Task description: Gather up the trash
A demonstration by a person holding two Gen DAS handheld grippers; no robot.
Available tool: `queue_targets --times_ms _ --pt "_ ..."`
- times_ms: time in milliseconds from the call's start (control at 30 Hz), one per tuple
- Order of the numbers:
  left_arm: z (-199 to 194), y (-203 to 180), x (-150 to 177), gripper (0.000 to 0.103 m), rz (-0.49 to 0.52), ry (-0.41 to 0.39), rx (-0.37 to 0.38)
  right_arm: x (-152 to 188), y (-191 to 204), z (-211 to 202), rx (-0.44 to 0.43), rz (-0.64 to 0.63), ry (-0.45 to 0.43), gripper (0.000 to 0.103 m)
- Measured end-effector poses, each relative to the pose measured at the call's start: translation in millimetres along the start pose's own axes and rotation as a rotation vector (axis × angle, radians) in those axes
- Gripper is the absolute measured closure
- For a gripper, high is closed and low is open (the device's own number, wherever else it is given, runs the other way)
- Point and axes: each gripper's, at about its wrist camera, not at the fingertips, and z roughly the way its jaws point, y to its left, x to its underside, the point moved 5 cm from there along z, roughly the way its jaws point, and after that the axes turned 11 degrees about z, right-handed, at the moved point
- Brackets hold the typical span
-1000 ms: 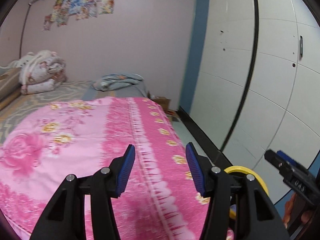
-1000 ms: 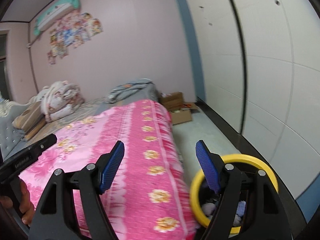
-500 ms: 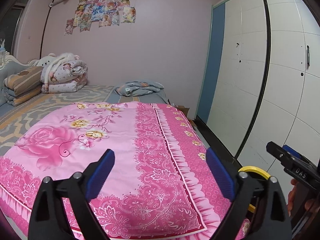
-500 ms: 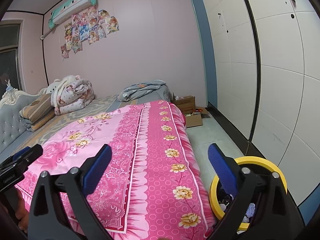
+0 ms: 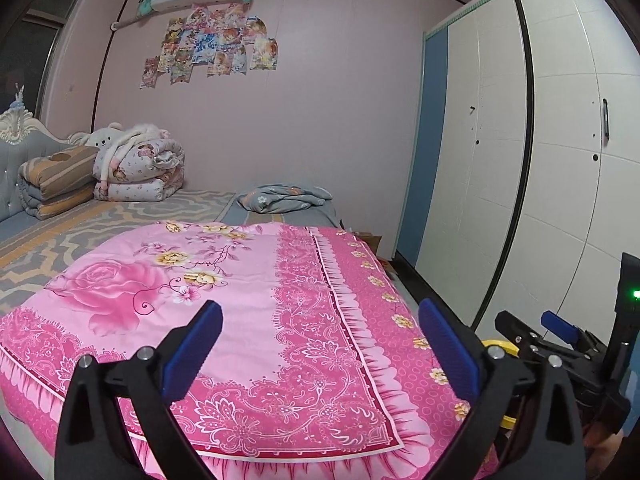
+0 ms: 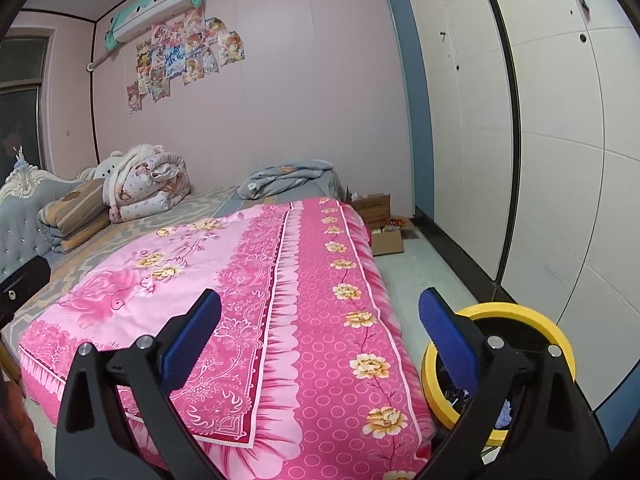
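Both fisheye views were evenly and softly lit, with no hard shadows or glare on the pink bedspread [image 5: 224,280]. Straight lines of the wardrobe [image 6: 560,160] bowed strongly toward dark vignetted corners. Focus was sharp throughout, without motion blur.

Honestly nothing here is legible. The posters [image 5: 208,46] taped on the pink wall have printed lettering on them, but it's way too small and blurry to make out. Same deal with the cardboard box [image 6: 374,206] on the floor past the bed: there's dark print on its side, unreadable from either camera.
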Motion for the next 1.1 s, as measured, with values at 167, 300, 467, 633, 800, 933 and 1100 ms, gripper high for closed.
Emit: queue_targets --times_ms 167,300,467,633,800,933,1100 --pt "-4.3 4.4 0.1 0.008 -0.014 -0.007 -0.007 -4.6 0.9 -5.3 0.0 -0.005 -0.02 0.008" --pt "-3.8 6.8 -0.6 0.008 -0.02 -0.009 -0.012 -4.1 1.8 -6.1 -0.002 -0.008 -0.018 0.008" --pt "-2.4 8.3 -0.5 0.008 -0.024 -0.011 -0.017 -1.8 1.6 -5.2 0.001 -0.008 -0.005 0.008" --pt "-1.4 9.1 -0.1 0.008 -0.024 -0.012 -0.016 -1.0 0.4 -2.8 0.003 -0.009 0.011 0.008" --pt "-0.7 9.3 0.7 0.008 -0.023 -0.01 -0.015 0.0 -0.9 -0.9 0.007 -0.007 0.017 0.008" --pt "-0.5 9.8 1.8 0.008 -0.024 -0.009 -0.015 2.2 -0.9 1.1 0.007 -0.009 0.025 0.008" --pt "-0.5 9.8 1.7 0.008 -0.022 -0.009 -0.015 2.4 -1.0 1.3 0.012 -0.007 0.026 0.008"
